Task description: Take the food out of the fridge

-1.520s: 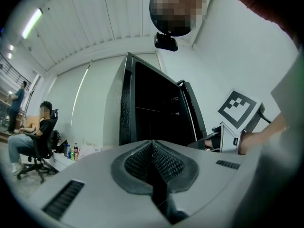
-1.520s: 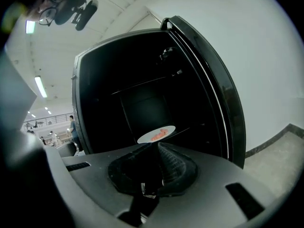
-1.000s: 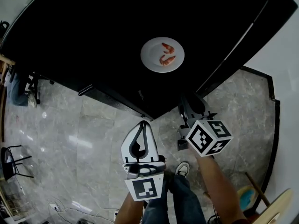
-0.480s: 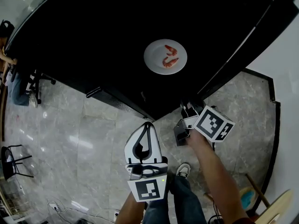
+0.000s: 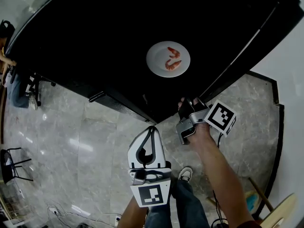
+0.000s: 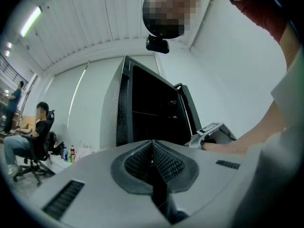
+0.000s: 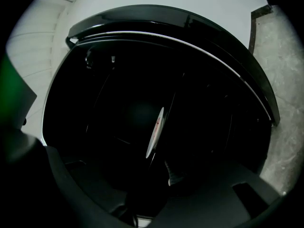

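Note:
A white plate (image 5: 168, 59) with two pink shrimp (image 5: 173, 60) lies deep inside the dark open fridge (image 5: 118, 42). In the right gripper view the plate (image 7: 156, 131) shows edge-on straight ahead. My right gripper (image 5: 188, 103) is at the fridge's front edge, pointing in. Its jaws have just been opening and stand apart with nothing between them; one fingertip (image 7: 173, 175) catches light. My left gripper (image 5: 151, 129) hangs over the floor in front of the fridge, with its jaws (image 6: 152, 146) pressed together and nothing in them.
The fridge door (image 5: 247, 37) stands open to the right. Grey marble floor (image 5: 85, 141) spreads to the left, with a seated person (image 5: 19, 87) and a black chair (image 5: 12, 165). Wooden items (image 5: 280, 213) lie at bottom right. Bottles (image 6: 69, 153) stand by the far wall.
My right gripper has rolled about its own line and moved up toward the fridge opening, and its jaws have spread. The left gripper and the plate have stayed put.

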Available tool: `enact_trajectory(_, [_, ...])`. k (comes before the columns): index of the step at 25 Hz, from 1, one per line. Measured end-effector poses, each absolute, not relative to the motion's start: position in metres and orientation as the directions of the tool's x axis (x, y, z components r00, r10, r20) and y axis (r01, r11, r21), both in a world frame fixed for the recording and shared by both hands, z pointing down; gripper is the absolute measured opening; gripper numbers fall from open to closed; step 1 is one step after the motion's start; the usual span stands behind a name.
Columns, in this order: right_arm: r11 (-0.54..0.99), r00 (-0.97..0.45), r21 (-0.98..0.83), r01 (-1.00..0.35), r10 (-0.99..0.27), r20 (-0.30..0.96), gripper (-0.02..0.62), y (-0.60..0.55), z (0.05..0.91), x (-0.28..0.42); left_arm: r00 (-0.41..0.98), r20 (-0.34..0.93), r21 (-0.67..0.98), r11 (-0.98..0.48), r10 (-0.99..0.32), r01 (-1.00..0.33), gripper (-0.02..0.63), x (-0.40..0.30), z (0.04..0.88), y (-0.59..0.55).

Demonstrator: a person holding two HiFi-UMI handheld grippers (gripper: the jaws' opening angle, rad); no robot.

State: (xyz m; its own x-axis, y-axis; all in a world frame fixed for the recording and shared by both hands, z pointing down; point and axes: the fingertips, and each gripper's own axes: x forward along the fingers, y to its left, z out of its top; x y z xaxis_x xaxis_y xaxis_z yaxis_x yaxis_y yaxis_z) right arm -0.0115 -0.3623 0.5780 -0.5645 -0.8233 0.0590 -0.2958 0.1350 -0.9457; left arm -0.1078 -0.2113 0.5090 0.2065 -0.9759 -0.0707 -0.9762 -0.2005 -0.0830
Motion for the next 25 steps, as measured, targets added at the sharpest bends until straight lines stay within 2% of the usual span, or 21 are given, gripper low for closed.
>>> enact_trajectory(15, [0.05,-0.528,-0.991,-0.123,-0.849,0.023,0.132,-0.388,0.584,-0.009,0.215,-0.07,-0.084,-0.209,-0.974,-0.974,0.014,-0.107,0.509,-0.21])
enact_trajectory(25, [0.044,-0.534,-0.994,-0.104,-0.845,0.018,0.132,-0.396,0.584,-0.012,0.213,-0.056,-0.085,-0.208,-0.975,-0.974,0.014,-0.11,0.512,-0.211])
